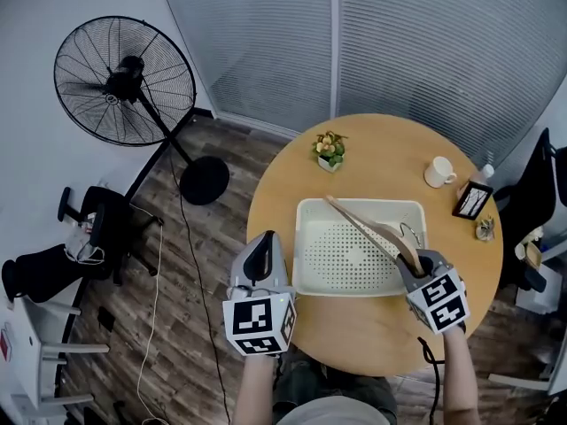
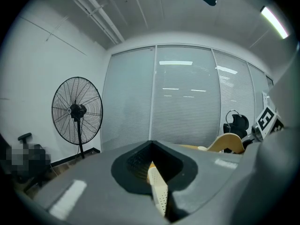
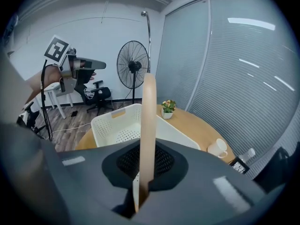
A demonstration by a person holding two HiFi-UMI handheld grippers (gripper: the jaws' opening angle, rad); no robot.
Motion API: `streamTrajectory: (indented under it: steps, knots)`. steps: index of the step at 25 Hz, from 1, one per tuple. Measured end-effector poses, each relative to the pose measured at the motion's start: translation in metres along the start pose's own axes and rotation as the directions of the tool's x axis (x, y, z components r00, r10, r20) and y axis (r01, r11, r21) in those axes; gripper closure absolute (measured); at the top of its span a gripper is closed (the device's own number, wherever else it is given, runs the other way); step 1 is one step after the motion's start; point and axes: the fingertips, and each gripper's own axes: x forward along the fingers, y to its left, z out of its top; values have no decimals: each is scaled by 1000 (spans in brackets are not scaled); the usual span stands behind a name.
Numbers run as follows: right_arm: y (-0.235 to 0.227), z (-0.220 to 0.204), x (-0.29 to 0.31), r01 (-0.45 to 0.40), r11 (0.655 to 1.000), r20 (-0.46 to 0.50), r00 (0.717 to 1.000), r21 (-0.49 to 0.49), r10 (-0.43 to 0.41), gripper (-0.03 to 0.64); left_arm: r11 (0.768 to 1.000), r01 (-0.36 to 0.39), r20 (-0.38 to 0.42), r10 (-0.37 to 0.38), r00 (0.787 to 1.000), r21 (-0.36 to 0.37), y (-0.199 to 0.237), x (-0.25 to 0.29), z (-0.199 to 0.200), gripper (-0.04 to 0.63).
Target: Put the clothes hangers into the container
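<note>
A white perforated basket (image 1: 301,246) stands in the middle of the round wooden table (image 1: 283,184). My right gripper (image 1: 415,260) hovers over the basket's front right corner, shut on one end of a wooden hanger (image 1: 368,228). The hanger slants up and left over the basket, its metal hook (image 1: 409,230) pointing right. In the right gripper view the hanger (image 3: 148,125) rises straight from the jaws above the basket (image 3: 110,125). My left gripper (image 1: 266,239) hangs high off the basket's left side, shut and empty. A sliver of the basket (image 2: 159,191) shows below its jaws.
A small potted plant (image 1: 330,151), a white mug (image 1: 438,172) and a little picture frame (image 1: 472,199) stand on the table's far half. A pedestal fan (image 1: 124,82) and a black chair (image 1: 97,228) stand on the floor at left. Another chair (image 1: 536,193) sits at right.
</note>
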Motion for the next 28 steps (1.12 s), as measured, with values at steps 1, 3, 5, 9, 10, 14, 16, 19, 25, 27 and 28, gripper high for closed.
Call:
streamTrajectory:
  steps: [1, 3, 5, 9, 10, 14, 16, 19, 25, 27, 28]
  knots:
    - [1, -1, 2, -11, 1000, -6, 1000, -9, 11, 589, 1000, -2, -1, 2, 1000, -1, 1, 0, 0, 595]
    - [3, -2, 5, -34, 999, -11, 999, -21, 34, 589, 1000, -7, -3, 7, 1000, -4, 3, 2, -1, 595]
    - [4, -3, 7, -57, 998, -15, 998, -30, 57, 589, 1000, -12, -5, 12, 1000, -6, 5, 4, -2, 595]
    - [5, -7, 10, -81, 995, -34, 996, -60, 79, 589, 1000, -15, -13, 15, 1000, -9, 5, 6, -6, 595]
    - [5, -9, 12, -84, 994, -41, 996, -66, 82, 589, 1000, -16, -15, 16, 1000, -9, 5, 6, -7, 595]
    - [7, -15, 25, -104, 989, -88, 992, -106, 95, 589, 1000, -18, -22, 18, 1000, -15, 6, 8, -9, 595]
    - [8, -19, 32, -118, 985, -116, 988, -129, 103, 589, 1000, -19, -24, 19, 1000, -16, 5, 9, -10, 595]
    - [8, -23, 45, -136, 977, -156, 982, -163, 110, 589, 1000, -22, -29, 21, 999, -19, 5, 11, -13, 595]
    - [5, -29, 66, -166, 963, -225, 967, -212, 117, 589, 999, -27, -36, 27, 999, -22, 4, 12, -15, 595]
    - [4, -29, 71, -170, 961, -234, 965, -219, 118, 589, 999, -28, -39, 28, 999, -22, 5, 13, -16, 595]
    - [4, -29, 74, -169, 961, -235, 965, -221, 116, 589, 999, -29, -41, 28, 999, -22, 5, 13, -17, 595]
